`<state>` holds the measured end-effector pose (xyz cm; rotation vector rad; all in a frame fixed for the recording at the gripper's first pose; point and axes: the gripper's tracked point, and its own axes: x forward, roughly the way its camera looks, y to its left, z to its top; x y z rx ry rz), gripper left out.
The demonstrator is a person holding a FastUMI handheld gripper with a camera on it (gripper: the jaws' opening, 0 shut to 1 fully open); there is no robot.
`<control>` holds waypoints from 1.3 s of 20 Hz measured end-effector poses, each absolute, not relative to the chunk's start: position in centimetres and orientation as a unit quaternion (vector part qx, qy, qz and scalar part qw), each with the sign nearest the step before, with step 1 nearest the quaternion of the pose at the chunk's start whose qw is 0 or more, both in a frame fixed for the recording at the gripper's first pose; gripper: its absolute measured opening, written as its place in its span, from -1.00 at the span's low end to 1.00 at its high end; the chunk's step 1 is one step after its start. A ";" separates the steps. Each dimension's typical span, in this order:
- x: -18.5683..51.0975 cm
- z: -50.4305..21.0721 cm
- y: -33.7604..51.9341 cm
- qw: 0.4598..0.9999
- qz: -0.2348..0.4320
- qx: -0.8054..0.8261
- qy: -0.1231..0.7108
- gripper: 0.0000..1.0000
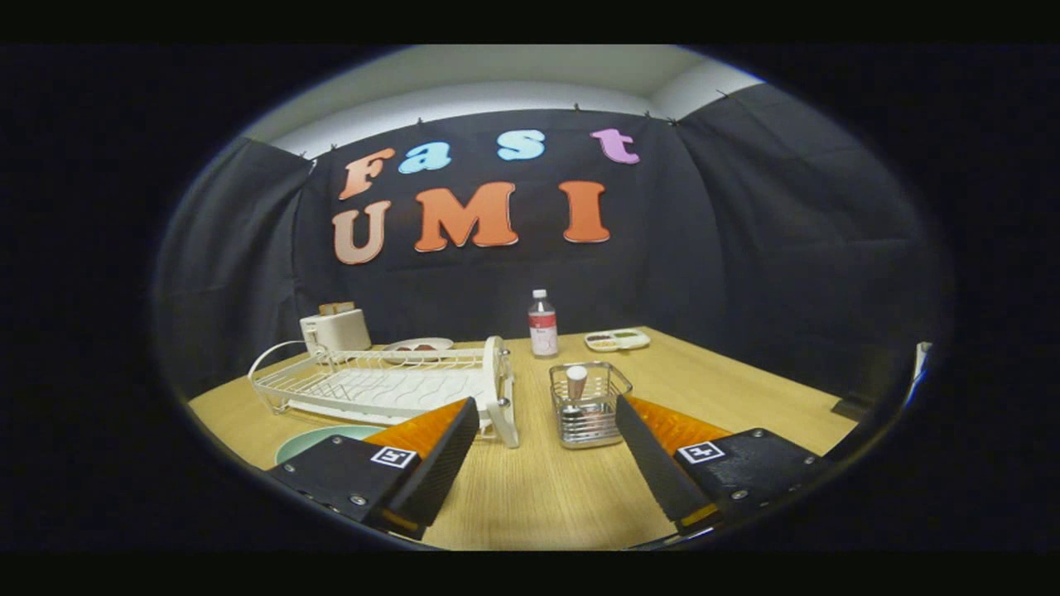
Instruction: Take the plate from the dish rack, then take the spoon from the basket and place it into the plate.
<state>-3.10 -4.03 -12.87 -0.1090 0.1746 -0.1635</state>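
The gripper [546, 418] stands spread wide and holds nothing over the pale wooden table [538, 497]. A pale green round plate [319, 440] lies lower left. Ahead, a silver wire basket [590, 406] holds an upright white-handled spoon [576, 382]. A white wire dish rack [381, 385] sits left; black cloth walls behind.

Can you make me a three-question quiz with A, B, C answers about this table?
1. Where is the green plate?
A. inside the dish rack
B. on the table in front of the dish rack
C. on the toaster

2. How many bottles stand on the table?
A. one
B. two
C. three

3. What are the gripper jaws doing?
A. squeezing the spoon
B. holding the plate
C. open, holding nothing

Answers:
1 B, it lies flat on the wood beside the left finger.
2 A, a single bottle stands near the back wall.
3 C, bare table shows between them, and the wire basket sits just ahead.
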 end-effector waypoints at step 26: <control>2.9 -13.5 -8.6 0.989 -0.117 -0.036 0.083 -0.90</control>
